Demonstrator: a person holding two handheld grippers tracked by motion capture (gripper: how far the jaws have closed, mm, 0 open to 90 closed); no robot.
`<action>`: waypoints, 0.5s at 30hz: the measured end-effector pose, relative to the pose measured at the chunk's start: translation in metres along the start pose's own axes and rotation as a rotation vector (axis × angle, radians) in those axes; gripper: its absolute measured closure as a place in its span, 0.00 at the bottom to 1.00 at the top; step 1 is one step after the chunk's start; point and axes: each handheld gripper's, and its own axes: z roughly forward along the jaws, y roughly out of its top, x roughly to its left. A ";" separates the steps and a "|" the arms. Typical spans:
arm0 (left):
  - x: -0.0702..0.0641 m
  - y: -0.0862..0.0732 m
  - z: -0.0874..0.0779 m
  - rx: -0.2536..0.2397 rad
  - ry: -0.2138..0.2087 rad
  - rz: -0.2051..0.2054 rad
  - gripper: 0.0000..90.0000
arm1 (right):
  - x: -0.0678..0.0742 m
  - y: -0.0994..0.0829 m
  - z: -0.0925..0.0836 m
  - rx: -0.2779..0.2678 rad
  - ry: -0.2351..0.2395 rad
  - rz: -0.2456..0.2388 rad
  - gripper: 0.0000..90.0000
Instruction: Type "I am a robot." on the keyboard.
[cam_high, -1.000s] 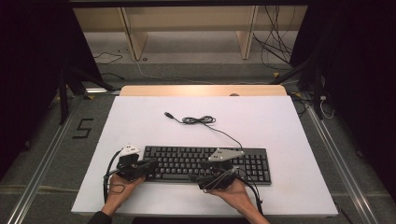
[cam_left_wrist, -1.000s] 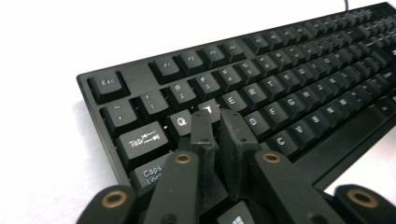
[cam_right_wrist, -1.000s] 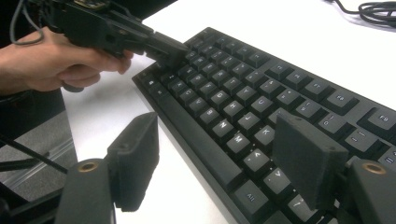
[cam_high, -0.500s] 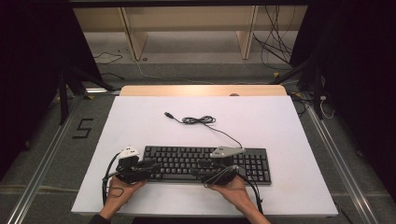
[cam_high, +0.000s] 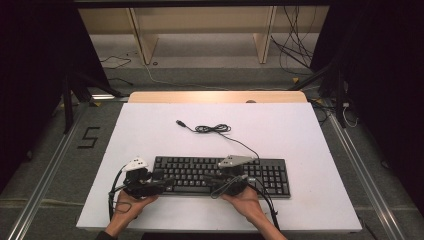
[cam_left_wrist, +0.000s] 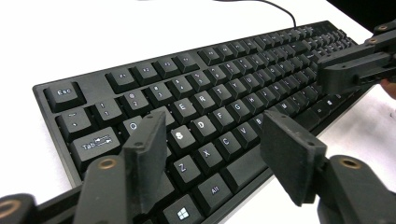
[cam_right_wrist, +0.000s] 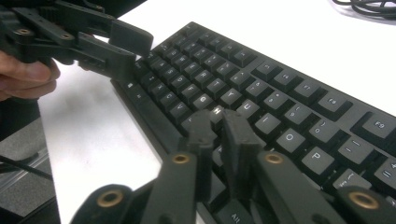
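Both claws had edged lower over the flat black plastic keyboard (cam_high: 220, 175) lying near the white surface's (cam_high: 300, 130) front edge; left claw (cam_left_wrist: 212, 149) released, right claw (cam_right_wrist: 219, 135) clenched empty. Careless pressure might dislodge keycaps.

I see black plastic keyboard (cam_left_wrist: 196, 116): matt keycaps, white legends, smooth frame with slight sheen. Flat white counter (cam_high: 300, 135): matt, smooth, paper-like; pale wood strip along far edge (cam_high: 217, 96). My left tool (cam_left_wrist: 215, 154): black matt plastic, faintly grainy jaw faces, brass-coloured metal rivets. My right tool (cam_right_wrist: 217, 135): same matt black plastic, brass-look pivots. Thin black cable (cam_high: 215, 129): smooth rubbery sheath. Floor (cam_high: 200, 55): dull grey, rough-looking.
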 end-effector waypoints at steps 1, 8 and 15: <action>0.000 0.000 0.000 0.000 0.000 0.000 0.42 | 0.000 0.000 0.000 0.000 0.000 0.000 0.94; -0.001 0.000 -0.004 -0.022 -0.008 -0.015 0.39 | 0.001 0.002 0.009 0.020 -0.017 -0.008 1.00; -0.001 0.000 -0.007 -0.034 -0.006 -0.019 0.37 | 0.001 0.001 0.013 0.036 -0.029 -0.018 1.00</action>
